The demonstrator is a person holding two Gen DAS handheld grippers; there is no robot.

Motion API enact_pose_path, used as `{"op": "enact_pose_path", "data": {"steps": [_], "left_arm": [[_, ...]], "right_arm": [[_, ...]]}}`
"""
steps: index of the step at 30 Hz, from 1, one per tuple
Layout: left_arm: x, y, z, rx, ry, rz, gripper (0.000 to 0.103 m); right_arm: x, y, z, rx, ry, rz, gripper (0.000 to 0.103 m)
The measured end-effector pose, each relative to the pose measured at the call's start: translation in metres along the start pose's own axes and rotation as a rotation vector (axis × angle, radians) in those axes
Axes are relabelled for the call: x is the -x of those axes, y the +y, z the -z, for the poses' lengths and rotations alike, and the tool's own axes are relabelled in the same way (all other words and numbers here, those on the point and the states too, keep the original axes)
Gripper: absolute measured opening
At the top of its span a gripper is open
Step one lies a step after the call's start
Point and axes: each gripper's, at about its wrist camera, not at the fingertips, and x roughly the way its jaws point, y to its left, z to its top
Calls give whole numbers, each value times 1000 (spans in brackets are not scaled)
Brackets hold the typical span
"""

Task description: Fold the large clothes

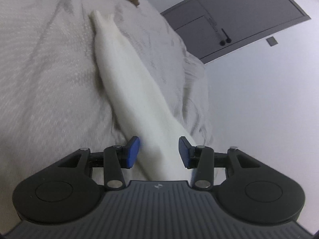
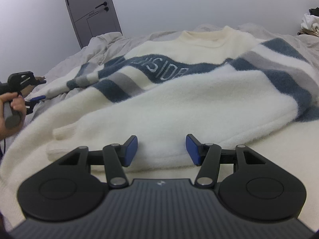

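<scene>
- The sweater [image 2: 169,91], cream with blue and grey stripes and lettering across the chest, lies spread on the bed [image 2: 279,143], its collar at the far side and its hem nearest the right wrist camera.
- One sleeve [image 2: 83,115] is folded across the lower body of the sweater; its cuff ends near the left part of the hem.
- The right gripper [image 2: 161,149] hovers at the near hem edge with its blue pads about half apart; the fabric lies just ahead of and below them, and nothing is clamped.
- To the right of the hem, a bare strip of bedcover gives open room beside that gripper.
- The left gripper [image 1: 158,152] appears in its own view with a long cream strip of the sweater [image 1: 127,91] running forward between its pads; the pads stand apart on either side of it and do not press it.
- In the right wrist view the left gripper [image 2: 33,101] sits at the far left edge of the sweater, held by a hand [image 2: 14,107].
- Beyond the garment lies rumpled grey bedding [image 2: 103,43], then a pale wall with a grey door [image 2: 91,8].
- A pile of clothes [image 2: 309,23] sits at the far right edge.
</scene>
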Motion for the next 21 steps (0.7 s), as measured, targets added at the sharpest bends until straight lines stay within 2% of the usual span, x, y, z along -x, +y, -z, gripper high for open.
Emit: {"op": "enact_pose_path", "data": {"steps": [7, 11, 14, 17, 20, 21], "left_arm": [[-29, 13, -19, 8, 2, -47, 49], [-25, 15, -24, 78, -10, -86, 49], [-19, 15, -27, 66, 2, -138, 49], [-11, 23, -31, 112, 24, -147, 49], [-8, 31, -36, 223, 5, -146, 48], [-11, 28, -37, 211, 4, -152, 48]], "right_arm": [[-4, 4, -1, 15, 1, 12, 56], [-9, 5, -3, 18, 4, 22, 57], [-11, 6, -5, 15, 8, 31, 58], [-11, 6, -5, 10, 9, 34, 58], [-10, 5, -5, 0, 9, 32, 58], [-10, 5, -5, -6, 10, 30, 58]]}}
